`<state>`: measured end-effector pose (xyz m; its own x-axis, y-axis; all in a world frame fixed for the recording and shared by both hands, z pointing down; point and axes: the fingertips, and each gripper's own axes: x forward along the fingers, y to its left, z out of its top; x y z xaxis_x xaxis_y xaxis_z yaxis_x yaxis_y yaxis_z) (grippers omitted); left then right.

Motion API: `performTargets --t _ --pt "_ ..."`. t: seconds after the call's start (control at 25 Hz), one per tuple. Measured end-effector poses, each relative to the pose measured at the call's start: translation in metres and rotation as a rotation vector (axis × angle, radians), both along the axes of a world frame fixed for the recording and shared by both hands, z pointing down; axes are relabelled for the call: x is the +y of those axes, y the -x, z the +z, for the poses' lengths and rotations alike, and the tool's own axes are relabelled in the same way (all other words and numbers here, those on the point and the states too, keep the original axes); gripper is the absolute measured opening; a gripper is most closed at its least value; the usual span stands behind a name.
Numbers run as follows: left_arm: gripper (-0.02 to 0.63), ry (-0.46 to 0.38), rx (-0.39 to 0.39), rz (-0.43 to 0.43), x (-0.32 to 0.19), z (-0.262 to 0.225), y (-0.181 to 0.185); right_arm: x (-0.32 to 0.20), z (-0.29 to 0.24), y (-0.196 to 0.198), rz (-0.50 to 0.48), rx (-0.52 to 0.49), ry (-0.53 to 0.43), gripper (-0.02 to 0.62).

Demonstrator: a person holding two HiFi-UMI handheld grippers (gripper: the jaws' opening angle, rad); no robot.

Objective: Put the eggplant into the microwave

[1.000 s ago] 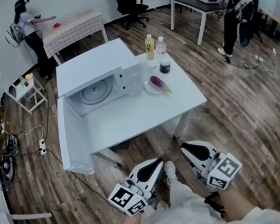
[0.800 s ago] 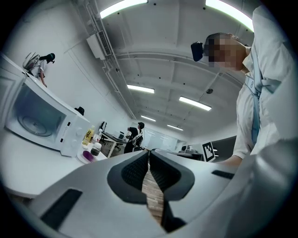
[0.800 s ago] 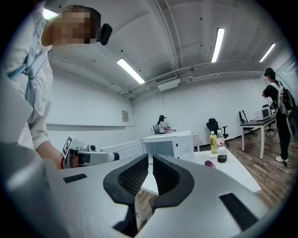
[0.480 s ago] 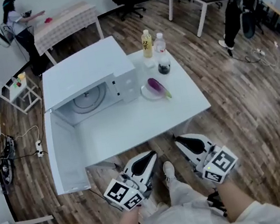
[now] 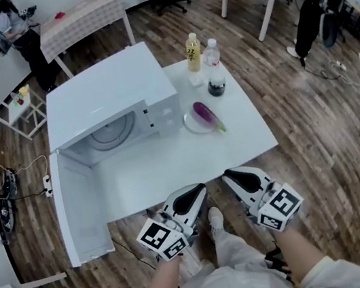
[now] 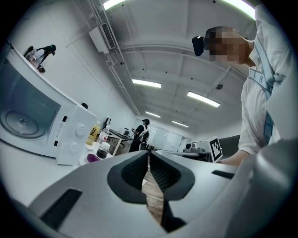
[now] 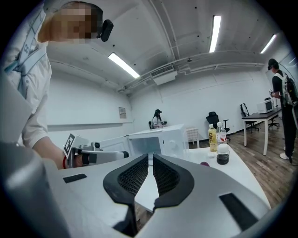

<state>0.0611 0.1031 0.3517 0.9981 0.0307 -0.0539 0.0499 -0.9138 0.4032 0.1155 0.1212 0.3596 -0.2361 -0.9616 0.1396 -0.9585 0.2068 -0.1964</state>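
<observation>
Left to right in the head view: the microwave door (image 5: 77, 206) is swung fully open toward the near table edge, and the microwave (image 5: 110, 100) cavity is open and looks empty apart from the turntable (image 5: 110, 133). Left gripper (image 5: 196, 193) hangs off the near edge of the table (image 5: 170, 166), jaws closed down to a slit, nothing between them. The eggplant (image 5: 207, 115) lies on a small plate (image 5: 192, 125) just right of the microwave front, well apart from both grippers. Right gripper (image 5: 236, 178) is also at the near edge, jaws together and empty. Two bottles (image 5: 193, 52) and a dark jar (image 5: 216, 86) stand behind the plate, near it but not touching. Eggplant's long axis runs diagonally, from far-left by the microwave to near-right; the stem end looks to be the near-right tip, but it's small, so I'm not certain. Handling guess: light, fairly firm, glossy skin so slippery, and round enough to roll or squirt out of a pinch. I'd grip across the thick mid-body, jaws square to the long axis, with moderate squeeze so the flesh doesn't bruise. The plate may skid if nudged. Both grippers need to open first. The right one is the closer and has a clear approach from the near side.
</observation>
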Motion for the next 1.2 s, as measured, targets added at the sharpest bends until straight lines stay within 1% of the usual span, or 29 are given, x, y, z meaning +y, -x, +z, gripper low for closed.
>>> performTargets --t 0.2,0.6,0.84,1.2 --pt "0.014 0.016 -0.033 0.0 -0.015 0.018 -0.019 -0.017 0.013 -0.02 0.003 -0.002 0.013 0.035" --pt "0.014 0.036 -0.077 0.015 -0.038 0.038 -0.067 -0.047 0.038 -0.072 0.026 0.001 0.052 0.037" --pt "0.014 0.043 -0.11 0.012 -0.054 0.052 -0.092 -0.071 0.053 -0.099 0.015 0.004 0.074 0.037" --pt "0.014 0.058 -0.142 -0.019 -0.077 0.063 -0.124 -0.095 0.073 -0.131 -0.022 -0.017 0.101 0.037"
